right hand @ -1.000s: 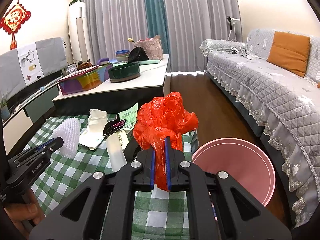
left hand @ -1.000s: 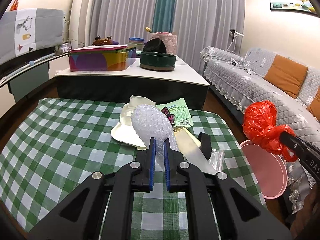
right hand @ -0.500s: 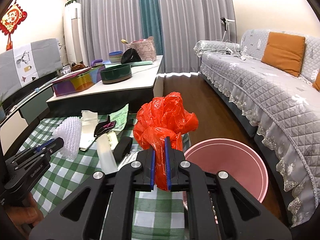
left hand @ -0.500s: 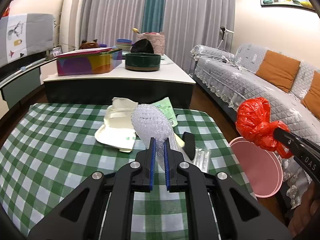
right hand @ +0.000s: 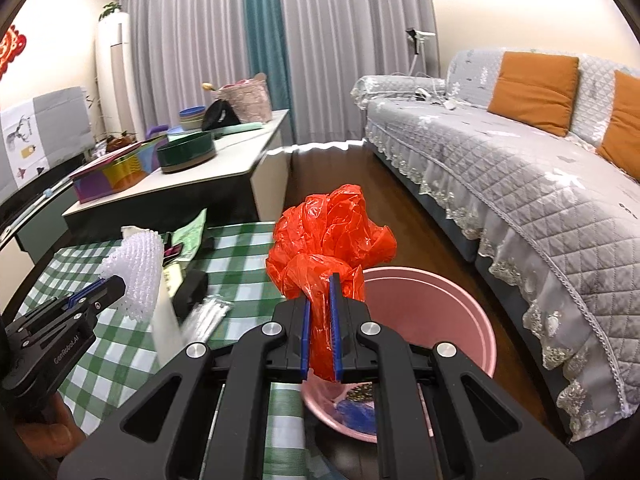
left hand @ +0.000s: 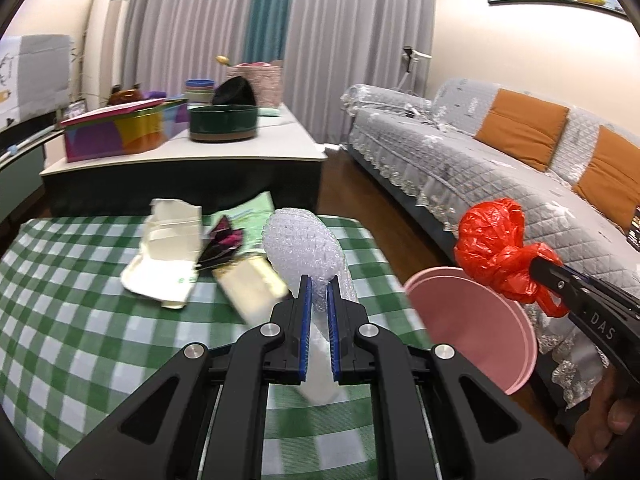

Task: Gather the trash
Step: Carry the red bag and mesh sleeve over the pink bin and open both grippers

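My left gripper (left hand: 319, 280) is shut on a white foam net sleeve (left hand: 302, 246) and holds it above the green checked table (left hand: 80, 320). It also shows in the right wrist view (right hand: 136, 268). My right gripper (right hand: 320, 280) is shut on a crumpled red plastic bag (right hand: 328, 236), held over the near rim of the pink bin (right hand: 440, 312). The red bag (left hand: 492, 240) and pink bin (left hand: 472, 308) also show at the right of the left wrist view. On the table lie a cream pouch (left hand: 166, 248), a dark wrapper (left hand: 222, 240) and a green packet (left hand: 248, 216).
A low white cabinet (left hand: 180, 160) with a colourful tin (left hand: 116, 132) and a green bowl (left hand: 222, 122) stands behind the table. A grey sofa (right hand: 500, 176) with orange cushions runs along the right. Dark wood floor (right hand: 352, 200) lies between them. The bin holds some scraps (right hand: 356, 404).
Both grippers have moved right toward the pink bin, still shut on their loads. The red bag is now over the bin's near rim and the bin looks larger.
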